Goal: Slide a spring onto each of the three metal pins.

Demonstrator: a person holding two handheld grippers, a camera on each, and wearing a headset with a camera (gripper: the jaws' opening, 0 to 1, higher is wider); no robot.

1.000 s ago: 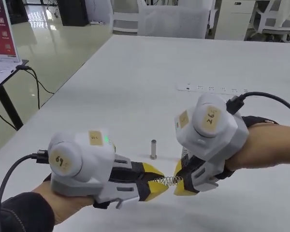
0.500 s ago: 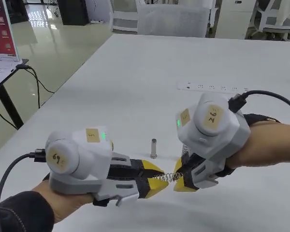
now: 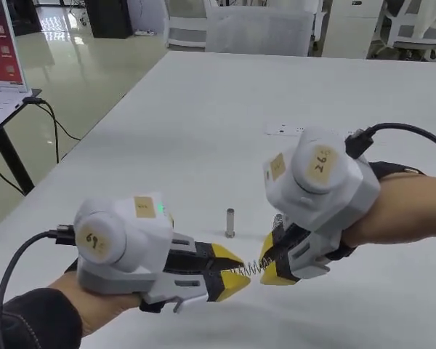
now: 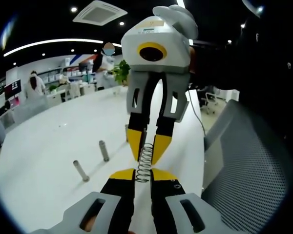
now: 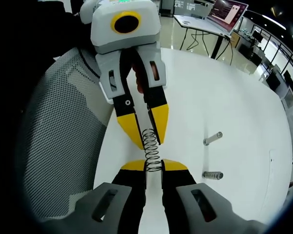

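Steel-grey and coiled, a spring (image 3: 250, 267) is held stretched between the two grippers, over the white table (image 3: 203, 131). One end is pinched by the closed yellow jaws of the left gripper (image 3: 231, 274). The other end is pinched by the closed jaws of the right gripper (image 3: 270, 267). A bare pin (image 3: 230, 222) is seen upright just beyond the spring. A second pin (image 5: 212, 175), with a coil already on it, is seen in the right gripper view.

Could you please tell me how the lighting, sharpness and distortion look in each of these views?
Head view: soft, even light, the spring sharp, glare on the glossy floor. Left gripper view: fisheye curves the table edge; the ceiling light strip glows bright. Right gripper view: same curving, spring crisp, no blur.
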